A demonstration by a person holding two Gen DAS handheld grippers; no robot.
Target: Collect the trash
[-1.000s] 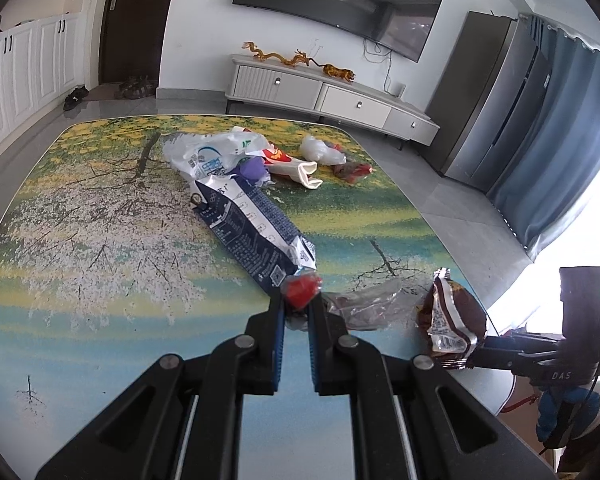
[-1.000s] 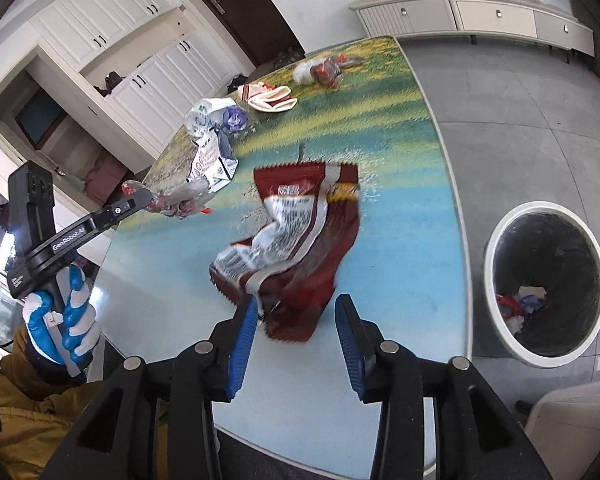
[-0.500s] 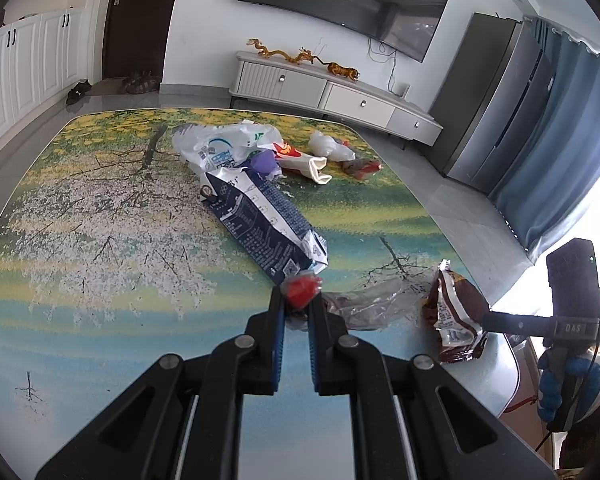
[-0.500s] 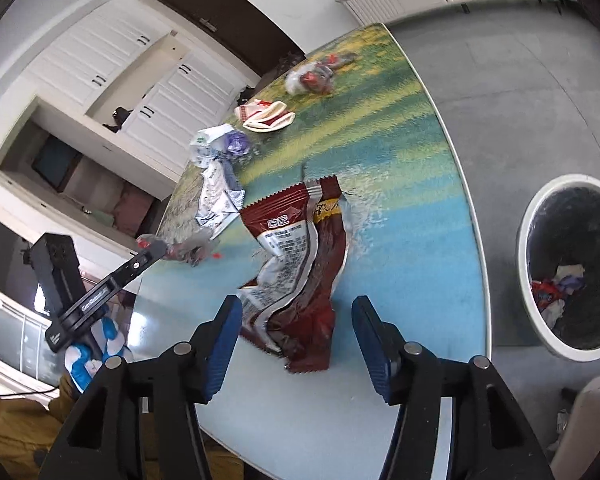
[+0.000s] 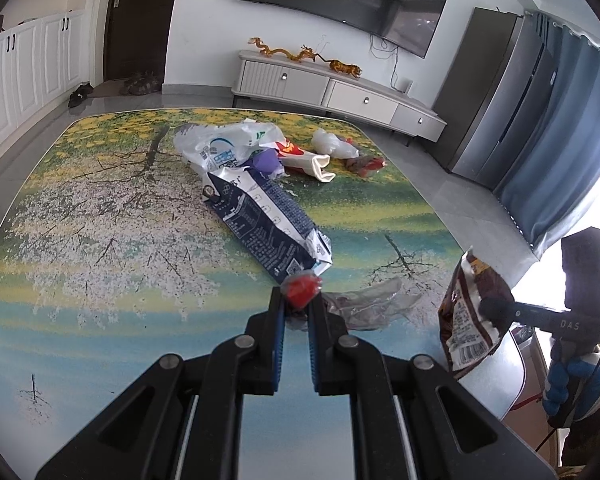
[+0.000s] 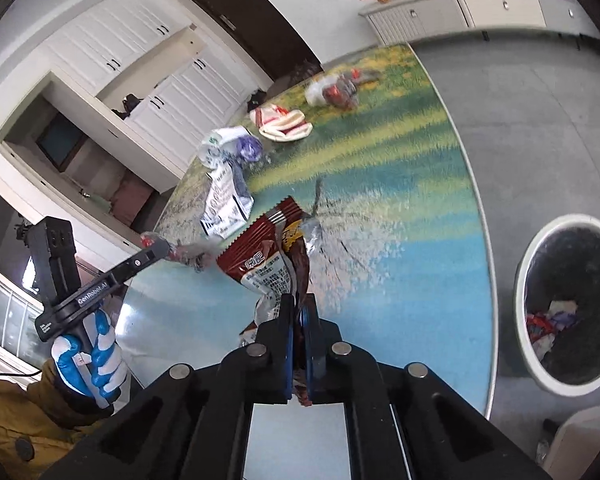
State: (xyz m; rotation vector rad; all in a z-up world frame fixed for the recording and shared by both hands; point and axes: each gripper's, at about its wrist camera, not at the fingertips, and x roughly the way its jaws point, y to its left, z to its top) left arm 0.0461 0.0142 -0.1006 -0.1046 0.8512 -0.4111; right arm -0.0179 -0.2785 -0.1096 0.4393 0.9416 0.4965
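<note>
My right gripper (image 6: 299, 304) has just snapped its jaws closed on the dark red snack bag (image 6: 274, 268), which hangs crumpled over the near edge of the table (image 6: 428, 216). My left gripper (image 5: 298, 304) pinches a small red wrapper (image 5: 300, 289) joined to a clear plastic film (image 5: 368, 304) trailing on the tabletop. Just past that lies a navy and white packet (image 5: 264, 220), and behind it a white plastic bag (image 5: 224, 146), a purple scrap (image 5: 266, 160), a flattened paper cup (image 5: 312, 162) and more crumpled wrappers (image 5: 350, 152). The white bin (image 6: 568, 308) stands on the floor beside the table, with some litter inside.
</note>
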